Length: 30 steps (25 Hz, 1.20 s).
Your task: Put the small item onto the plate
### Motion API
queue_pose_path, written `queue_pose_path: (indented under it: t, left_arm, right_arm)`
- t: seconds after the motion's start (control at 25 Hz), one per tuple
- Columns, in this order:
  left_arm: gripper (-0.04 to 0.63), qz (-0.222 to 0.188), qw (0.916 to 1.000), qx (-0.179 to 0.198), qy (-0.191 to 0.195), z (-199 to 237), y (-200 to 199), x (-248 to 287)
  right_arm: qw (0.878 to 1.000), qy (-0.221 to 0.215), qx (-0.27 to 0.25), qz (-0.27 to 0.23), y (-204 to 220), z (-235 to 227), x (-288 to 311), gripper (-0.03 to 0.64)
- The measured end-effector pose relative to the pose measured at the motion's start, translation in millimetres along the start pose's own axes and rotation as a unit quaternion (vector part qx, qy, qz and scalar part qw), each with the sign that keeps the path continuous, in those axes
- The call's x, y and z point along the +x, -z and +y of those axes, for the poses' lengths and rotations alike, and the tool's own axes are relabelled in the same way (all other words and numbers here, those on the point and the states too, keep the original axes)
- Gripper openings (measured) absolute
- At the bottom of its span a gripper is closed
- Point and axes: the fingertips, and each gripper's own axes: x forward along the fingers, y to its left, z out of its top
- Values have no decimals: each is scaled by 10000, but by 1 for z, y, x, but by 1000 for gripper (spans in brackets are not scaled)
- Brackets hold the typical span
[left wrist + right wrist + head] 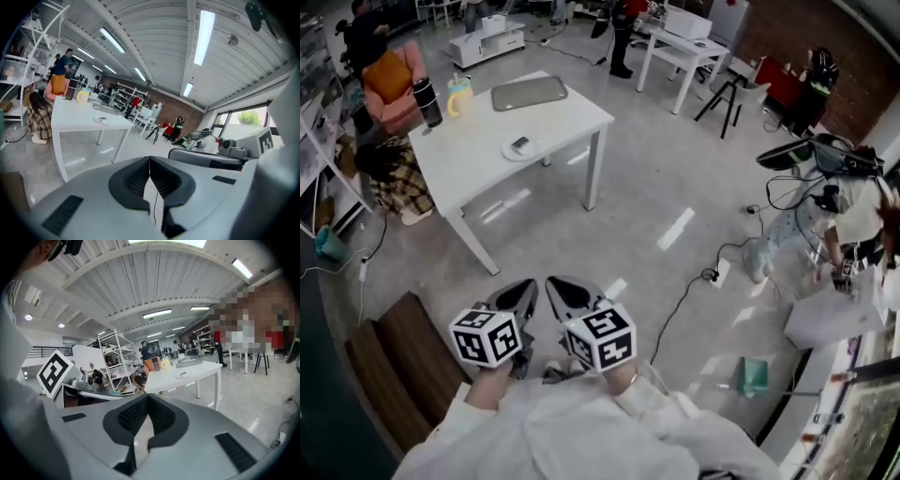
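A white plate (pixel 521 149) lies near the front edge of the white table (pixel 478 155), far ahead of me, and a small dark item (pixel 519 143) rests on it. The plate (pixel 101 119) shows in the left gripper view, and the plate (pixel 182 375) shows small in the right gripper view too. My left gripper (pixel 528 286) and right gripper (pixel 555 284) are held side by side close to my body, above the floor and far from the table. The left gripper (pixel 150 160) has its jaws shut and empty. The right gripper (pixel 148 397) is likewise shut on nothing.
On the table stand a grey tray (pixel 530 92), a black tumbler (pixel 427 101) and a yellow cup (pixel 459 97). A person in plaid (pixel 389 173) crouches at its left. A wooden bench (pixel 398 361) is at my lower left. Cables (pixel 694 291) cross the floor at right.
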Motion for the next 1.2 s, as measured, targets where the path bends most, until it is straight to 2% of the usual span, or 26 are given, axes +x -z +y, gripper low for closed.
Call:
queue_pose_path:
  t: [0.12, 0.32, 0.48, 0.72, 0.96, 1.2]
  left_arm:
    - [11, 42, 10000, -32, 14, -6, 4, 3]
    - [11, 11, 10000, -97, 15, -9, 5, 14]
    - [11, 2, 9999, -112, -51, -16, 19, 22]
    - [11, 166, 9992, -312, -208, -24, 41, 32]
    - [11, 267, 9988, -342, -212, -4, 34, 54]
    - [11, 364, 9988, -317, -111, 39, 1, 87]
  right_arm:
    - [10000, 1, 59, 22, 3, -2, -6, 15]
    - [9992, -48, 336, -214, -4, -19, -13, 15]
    - [9989, -42, 395, -251, 8, -37, -23, 15]
    - [9983, -262, 516, -60, 23, -46, -25, 15]
    - [9976, -217, 662, -52, 22, -64, -5, 15]
    - [9975, -134, 693, -66, 6, -86, 49, 15]
